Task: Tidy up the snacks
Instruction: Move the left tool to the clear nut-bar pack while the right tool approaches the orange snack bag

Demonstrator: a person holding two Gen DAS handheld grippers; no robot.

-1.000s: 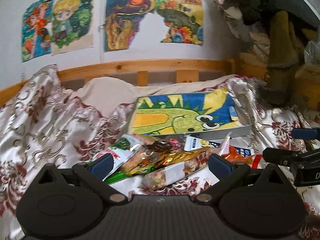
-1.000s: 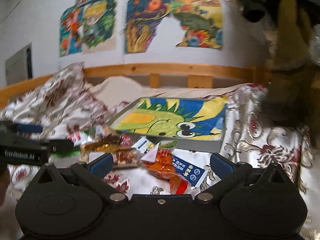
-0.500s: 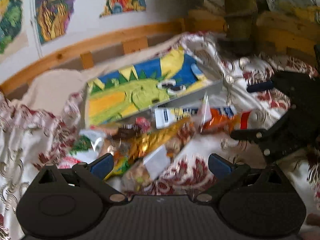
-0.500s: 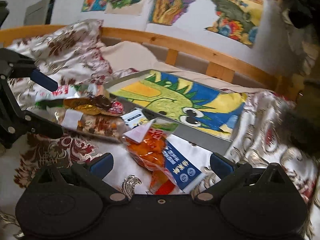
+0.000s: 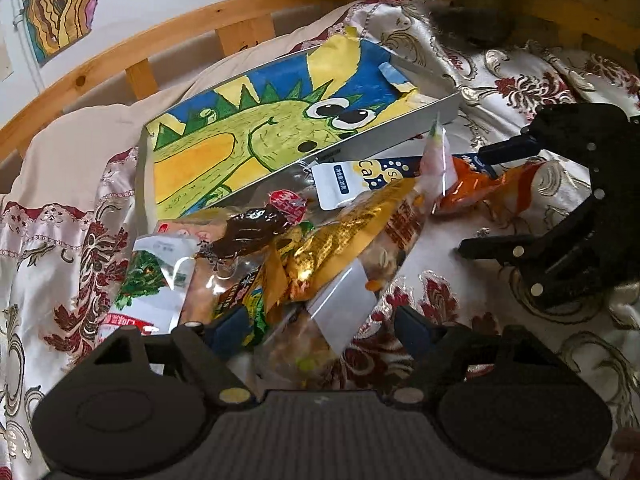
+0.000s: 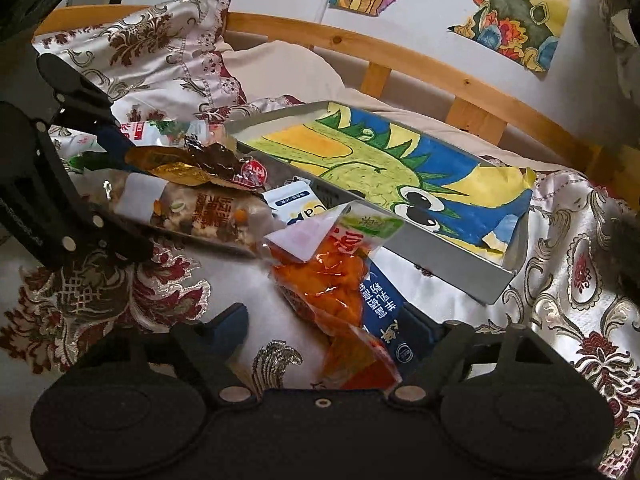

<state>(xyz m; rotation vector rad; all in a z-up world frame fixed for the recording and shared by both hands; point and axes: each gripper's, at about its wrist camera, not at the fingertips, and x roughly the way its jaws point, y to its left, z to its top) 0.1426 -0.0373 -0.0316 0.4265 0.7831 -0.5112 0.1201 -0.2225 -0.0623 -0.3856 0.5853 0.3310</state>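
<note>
Right, both sets of fingers have just been closing in, and each now straddles a packet without pinching it.

My right fingers [image 6: 322, 330] are part-spread around the orange pack [image 6: 332, 280], which lies on the bed [image 6: 560, 312] dead ahead at twelve o'clock. Its long axis runs from about eleven down to five, so it crosses my grip line at a slant; I can't see a pad pressing on it yet. The tray [image 6: 460, 264] with the dinosaur drawing sits at one o'clock, just beyond the pack.

My left fingers [image 5: 316, 330] are likewise half-spread over the near end of the nut bar [image 5: 320, 320], which stretches away towards one o'clock under the gold wrapper [image 5: 352, 236]. The tray [image 5: 400, 128] is at twelve from there, past the pile.

I judge the right hand has the shorter carry: its pack nearly touches the tray wall, while the left's is buried among others.
</note>
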